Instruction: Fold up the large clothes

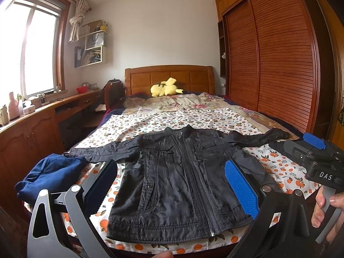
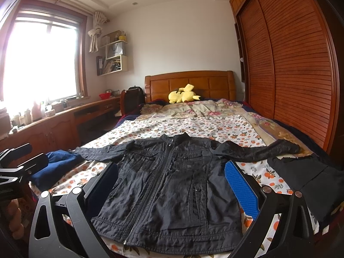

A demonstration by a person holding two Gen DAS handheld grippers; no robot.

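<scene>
Risk of a crooked fold hangs over a black, crinkled zip-front jacket (image 1: 178, 178), laid face up and zipped on a bed (image 1: 215, 116) covered by a white sheet printed with oranges, collar toward the wooden headboard, both sleeves stretched sideways. From the left wrist camera, the left gripper (image 1: 172, 187) is spread wide above the hem end, holding nothing, its blue ribbed pad (image 1: 240, 189) over the jacket's side. The right gripper (image 1: 316, 150), held in a hand (image 1: 324, 206), hovers near the far sleeve cuff; whether it is spread or pressed together cannot be told here. A rumpled navy garment (image 1: 49, 176) lies touching the other cuff, and could be caught up with that sleeve if the pinch lands wide.

From the right wrist camera, the right gripper (image 2: 172, 185) shows spread and empty over the lower jacket (image 2: 169, 185). A second dark garment (image 2: 311, 176) sits just beside the right sleeve end, another snag hazard. The slick, thin fabric will likely slide or bunch if only one layer is pinched, skewing the fold.
</scene>
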